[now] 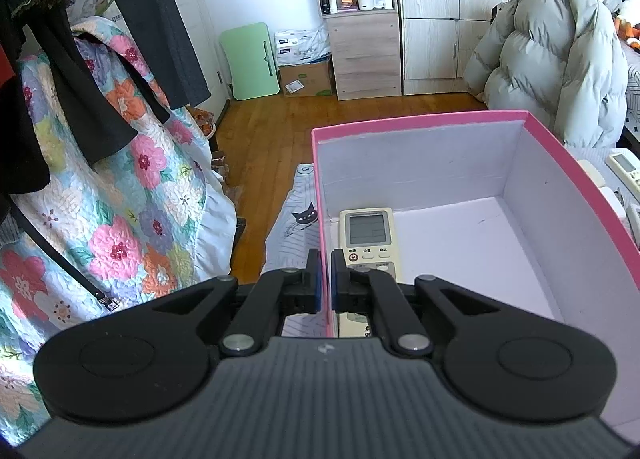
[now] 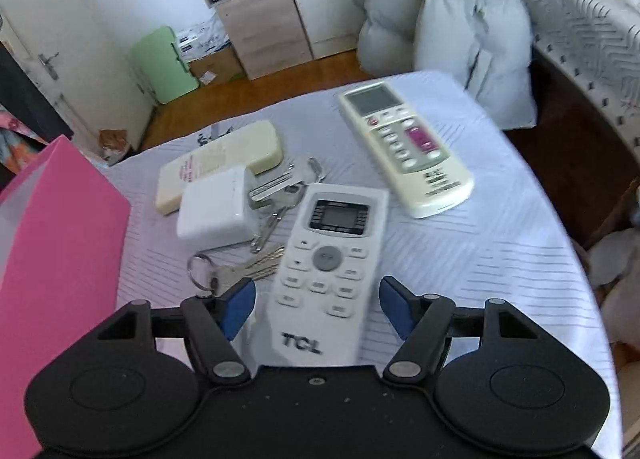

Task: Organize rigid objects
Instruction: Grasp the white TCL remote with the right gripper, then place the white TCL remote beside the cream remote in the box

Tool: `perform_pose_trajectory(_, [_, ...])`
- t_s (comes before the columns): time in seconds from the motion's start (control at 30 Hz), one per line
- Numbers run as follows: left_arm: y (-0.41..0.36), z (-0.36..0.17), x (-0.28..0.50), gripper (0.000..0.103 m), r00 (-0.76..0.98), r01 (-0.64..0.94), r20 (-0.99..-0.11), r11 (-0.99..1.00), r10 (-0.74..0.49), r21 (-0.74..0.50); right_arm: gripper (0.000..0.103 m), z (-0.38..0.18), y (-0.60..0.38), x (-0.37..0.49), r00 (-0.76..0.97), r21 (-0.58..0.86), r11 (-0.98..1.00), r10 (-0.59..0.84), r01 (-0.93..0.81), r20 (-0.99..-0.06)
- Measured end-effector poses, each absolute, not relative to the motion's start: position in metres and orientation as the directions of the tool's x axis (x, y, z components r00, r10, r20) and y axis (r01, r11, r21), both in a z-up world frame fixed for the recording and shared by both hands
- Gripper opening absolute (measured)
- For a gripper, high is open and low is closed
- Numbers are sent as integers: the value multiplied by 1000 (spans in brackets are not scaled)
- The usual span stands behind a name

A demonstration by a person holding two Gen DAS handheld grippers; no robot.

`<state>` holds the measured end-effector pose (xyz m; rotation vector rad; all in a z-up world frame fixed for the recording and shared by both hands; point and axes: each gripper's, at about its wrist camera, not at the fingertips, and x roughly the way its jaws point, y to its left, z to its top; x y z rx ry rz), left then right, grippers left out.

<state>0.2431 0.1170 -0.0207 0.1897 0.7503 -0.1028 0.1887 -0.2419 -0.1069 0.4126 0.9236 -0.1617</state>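
Observation:
My left gripper [image 1: 325, 279] is shut on the left wall of the pink box [image 1: 322, 195], one finger outside and one inside. A cream remote [image 1: 367, 237] lies inside the box against that wall. My right gripper [image 2: 316, 299] is open, its fingers on either side of a white TCL remote [image 2: 328, 267] that lies on the table. Beyond it lie a second white remote [image 2: 404, 147], a white charger block [image 2: 216, 209], a cream case [image 2: 218, 163] and keys [image 2: 240, 271]. The pink box [image 2: 60, 239] stands at the left in the right wrist view.
The objects lie on a round table with a striped cloth [image 2: 460, 259]. A grey puffer jacket [image 2: 440, 19] hangs over a chair behind it. A floral quilt [image 1: 120, 199] and dark clothes hang at the left. Shelves and wardrobe stand at the back.

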Motion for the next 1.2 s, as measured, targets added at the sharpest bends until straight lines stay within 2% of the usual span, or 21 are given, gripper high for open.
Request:
perform_pose_trajectory(0.23, [121, -22, 245, 5, 721, 163, -691, 982, -52, 96, 76, -113, -221, 205, 582, 47, 966, -113, 253, -806])
perform_pose_trajectory(0.37, [117, -23, 245, 5, 722, 161, -691, 980, -36, 117, 64, -109, -223, 195, 626, 77, 967, -96, 244, -774])
perform_pose_trajectory(0.53, [114, -23, 244, 5, 723, 161, -690, 977, -22, 138, 63, -96, -219, 170, 724, 171, 969, -12, 179, -689])
perform_pose_trajectory(0.7, [113, -23, 244, 4, 724, 155, -690, 977, -13, 145, 62, -74, -203, 156, 785, 88, 985, -63, 148, -617])
perform_pose_trajectory(0.8, [114, -23, 244, 5, 720, 157, -693, 978, -18, 137, 61, -61, -199, 150, 820, 101, 987, -48, 127, -570])
perform_pose_trajectory(0.93, [123, -24, 251, 4, 694, 150, -717, 987, -64, 58, 60, -44, -192, 143, 863, 109, 987, -52, 122, -502])
perform_pose_trajectory(1.07, [122, -25, 250, 4, 696, 154, -716, 985, -53, 77, 60, -20, -179, 136, 903, 120, 989, -24, 83, -429])
perform_pose_trajectory(1.2, [120, -25, 248, 4, 700, 155, -713, 983, -41, 96, 60, 14, -153, 130, 927, 138, 989, 101, -54, -361])
